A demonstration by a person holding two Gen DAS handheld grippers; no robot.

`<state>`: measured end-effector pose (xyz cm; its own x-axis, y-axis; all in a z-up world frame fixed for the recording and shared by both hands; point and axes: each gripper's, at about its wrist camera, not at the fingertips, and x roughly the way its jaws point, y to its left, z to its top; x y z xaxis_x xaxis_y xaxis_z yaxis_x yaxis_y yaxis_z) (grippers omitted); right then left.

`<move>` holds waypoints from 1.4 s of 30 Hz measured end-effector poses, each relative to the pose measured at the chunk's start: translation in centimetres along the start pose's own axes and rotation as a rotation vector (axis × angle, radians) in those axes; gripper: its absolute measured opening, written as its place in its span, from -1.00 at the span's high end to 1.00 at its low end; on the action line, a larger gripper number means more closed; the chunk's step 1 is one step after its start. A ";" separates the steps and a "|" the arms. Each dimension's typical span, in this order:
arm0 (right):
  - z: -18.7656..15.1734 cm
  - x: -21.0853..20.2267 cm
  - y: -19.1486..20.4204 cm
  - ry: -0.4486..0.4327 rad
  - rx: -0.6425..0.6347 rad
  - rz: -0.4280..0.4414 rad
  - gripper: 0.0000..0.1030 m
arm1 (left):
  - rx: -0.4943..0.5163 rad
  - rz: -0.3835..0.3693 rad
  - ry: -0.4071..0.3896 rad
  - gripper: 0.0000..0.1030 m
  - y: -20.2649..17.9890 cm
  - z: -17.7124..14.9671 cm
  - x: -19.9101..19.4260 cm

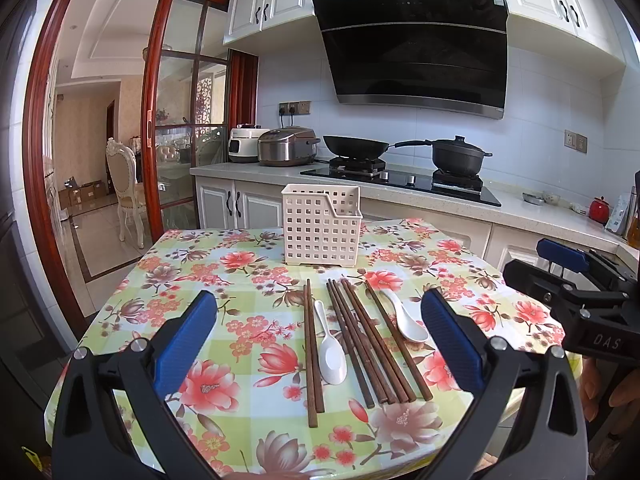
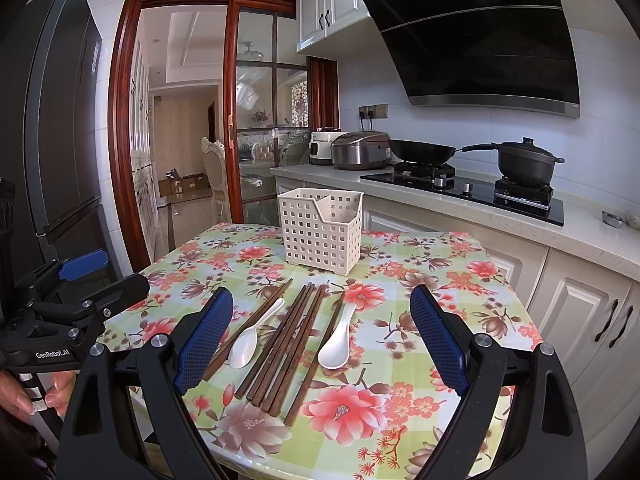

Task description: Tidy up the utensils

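Both grippers' jaws gape empty above two white spoons (image 1: 331,354), one basket (image 1: 320,230).

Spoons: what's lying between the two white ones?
A bundle of brown chopsticks lies between the left spoon and the right spoon on the tablecloth; both wrist views show it.

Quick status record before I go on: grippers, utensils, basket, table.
left gripper: open, nothing between its jaws
right gripper: open, nothing between its jaws
chopsticks: dark wooden, lying loose on the table
spoons: two white, left spoon and right spoon, lying among the chopsticks
basket: white, upright behind the utensils, no utensils seen inside
table: floral cloth
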<state>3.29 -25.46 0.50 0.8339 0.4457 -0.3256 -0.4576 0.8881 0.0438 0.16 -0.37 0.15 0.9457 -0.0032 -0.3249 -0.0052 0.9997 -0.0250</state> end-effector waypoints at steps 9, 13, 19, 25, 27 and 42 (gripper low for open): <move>0.0 0.0 0.0 0.000 0.001 0.001 -0.65 | -0.002 -0.001 0.001 -0.92 0.2 -0.2 0.1; 0.1 0.0 0.0 0.001 0.002 0.002 -0.65 | -0.002 -0.002 0.001 -0.92 0.1 -0.2 0.1; 0.2 -0.1 0.0 0.000 0.004 0.002 -0.65 | -0.002 -0.001 0.001 -0.92 0.1 -0.1 0.1; 0.1 0.0 0.1 0.000 0.004 0.002 -0.65 | -0.002 -0.001 0.001 -0.92 0.1 -0.2 0.1; 0.1 0.0 0.1 0.001 0.004 0.002 -0.65 | -0.003 -0.002 0.001 -0.92 0.1 -0.2 0.0; -0.1 0.1 0.1 0.000 0.006 0.003 -0.65 | -0.004 -0.004 0.002 -0.92 0.4 -0.5 0.0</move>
<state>3.30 -25.35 0.42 0.8324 0.4488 -0.3250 -0.4587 0.8872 0.0503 -0.02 0.01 -0.27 0.9450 -0.0073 -0.3268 -0.0026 0.9995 -0.0299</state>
